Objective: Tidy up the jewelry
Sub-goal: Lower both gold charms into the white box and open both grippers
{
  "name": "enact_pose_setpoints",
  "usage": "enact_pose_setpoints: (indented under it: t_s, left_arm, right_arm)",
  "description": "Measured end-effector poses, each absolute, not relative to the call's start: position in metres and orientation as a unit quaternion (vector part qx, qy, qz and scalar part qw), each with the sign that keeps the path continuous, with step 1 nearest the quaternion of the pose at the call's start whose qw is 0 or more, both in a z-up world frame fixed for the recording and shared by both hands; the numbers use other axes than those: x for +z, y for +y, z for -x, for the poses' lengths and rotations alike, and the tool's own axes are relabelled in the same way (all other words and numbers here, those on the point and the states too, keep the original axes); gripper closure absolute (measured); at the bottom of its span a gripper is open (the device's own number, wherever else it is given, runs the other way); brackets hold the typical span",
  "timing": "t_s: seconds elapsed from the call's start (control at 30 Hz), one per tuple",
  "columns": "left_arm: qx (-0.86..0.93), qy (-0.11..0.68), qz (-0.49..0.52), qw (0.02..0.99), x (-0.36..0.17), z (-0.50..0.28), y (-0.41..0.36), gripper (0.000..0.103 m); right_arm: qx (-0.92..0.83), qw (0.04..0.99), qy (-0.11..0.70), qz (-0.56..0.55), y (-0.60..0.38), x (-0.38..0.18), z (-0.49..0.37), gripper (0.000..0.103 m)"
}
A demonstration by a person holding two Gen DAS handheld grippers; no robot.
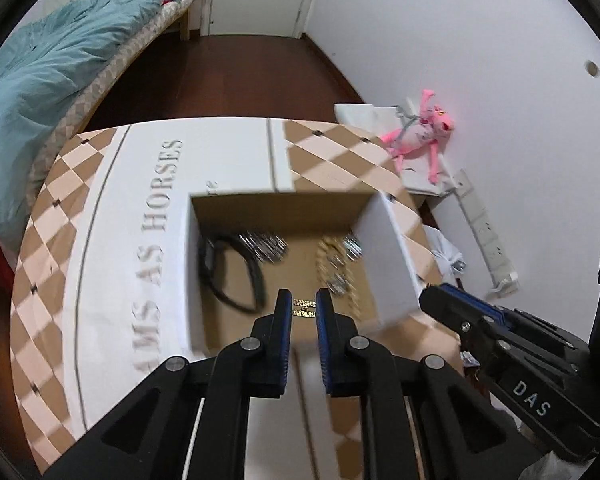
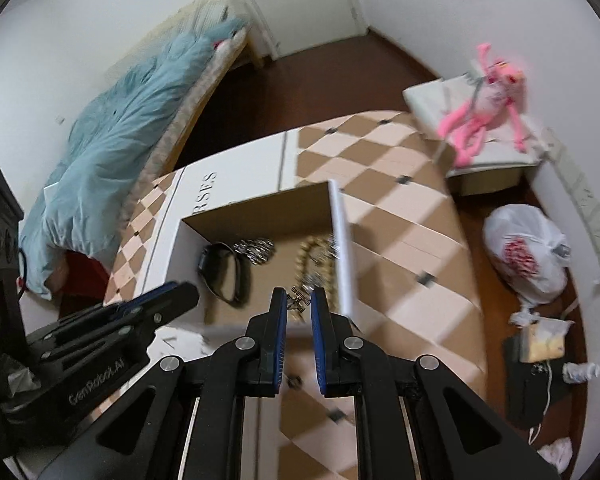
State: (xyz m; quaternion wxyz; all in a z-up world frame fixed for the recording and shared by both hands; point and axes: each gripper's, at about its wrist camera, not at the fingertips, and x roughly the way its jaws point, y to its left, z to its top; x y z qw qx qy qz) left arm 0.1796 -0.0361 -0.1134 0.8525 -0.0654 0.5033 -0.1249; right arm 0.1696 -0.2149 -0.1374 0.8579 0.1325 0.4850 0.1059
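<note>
An open white cardboard box (image 1: 392, 256) stands on a large checkered carton (image 1: 112, 240); it shows in the right wrist view too (image 2: 342, 248). Inside lie a black band (image 1: 236, 280), a silver chain (image 1: 264, 246) and a gold bead chain (image 1: 332, 256). My left gripper (image 1: 304, 306) is narrowly apart above the box's near edge, with a small gold piece (image 1: 305, 308) between its tips. My right gripper (image 2: 299, 304) is also narrowly apart, with a small gold and silver piece (image 2: 299, 300) between its tips. The right gripper also shows in the left view (image 1: 452, 304).
A bed with a teal duvet (image 1: 56, 64) stands at left. A pink plush toy (image 1: 420, 132) lies on a white box by the right wall. A white plastic bag (image 2: 528, 256) and clutter (image 2: 540, 356) lie on the dark wooden floor (image 1: 236, 76) at right.
</note>
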Motion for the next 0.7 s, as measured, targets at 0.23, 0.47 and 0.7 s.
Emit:
enact_pose_setpoints:
  t_s: [0.23, 0.47, 0.7]
  left_arm:
    - [-0.114, 0.567, 0.119, 0.807, -0.132, -0.23, -0.017, 0.093]
    - [-0.091, 0.563, 0.12, 0.813, -0.117, -0.247, -0.007, 0.067]
    - [-0.058, 0.544, 0.098, 0.831, -0.107, -0.244, 0.007, 0.043]
  right_arm:
    - [0.146, 0.807, 0.553, -0.147, -0.194, -0.158, -0.234, 0.09]
    - [0.159, 0.771, 0.597, -0.155, -0.186, -0.174, -0.266, 0.089]
    - [0.148, 0.78, 0.59, -0.147, -0.189, -0.169, -0.271, 0.083]
